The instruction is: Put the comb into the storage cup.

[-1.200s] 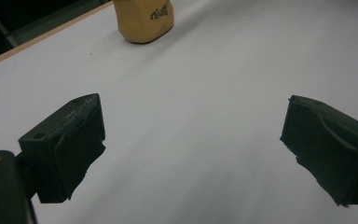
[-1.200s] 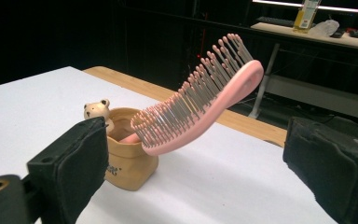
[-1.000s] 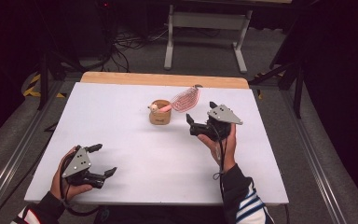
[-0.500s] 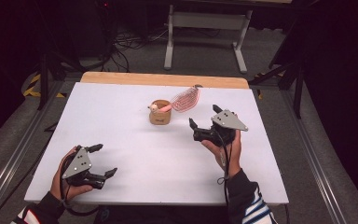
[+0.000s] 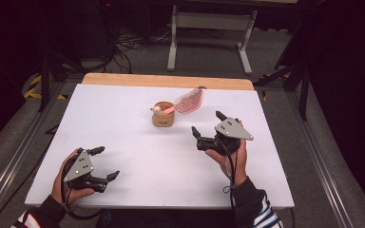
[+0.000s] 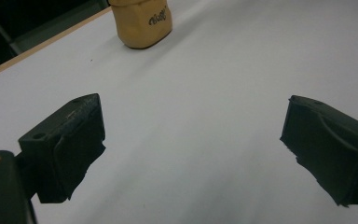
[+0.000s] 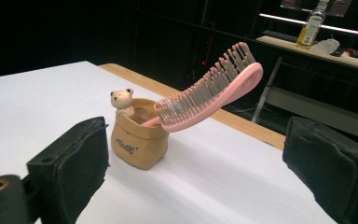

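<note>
The hairbrush stands handle-down in a small tan pot toward the far edge of the desk, just right of its middle, its pink head leaning up and out toward the far right corner. The right gripper is the nearer one, just right of the pot and aimed at it, jaws spread wide and empty. The left gripper sits well apart by the near left corner, jaws released too. White bare top, dark room with a metal stand behind

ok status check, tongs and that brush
Left tongs open, empty, near table edge. Right tongs open, empty, short of the cup. Pink brush leaning in cup. Nothing between.
</note>
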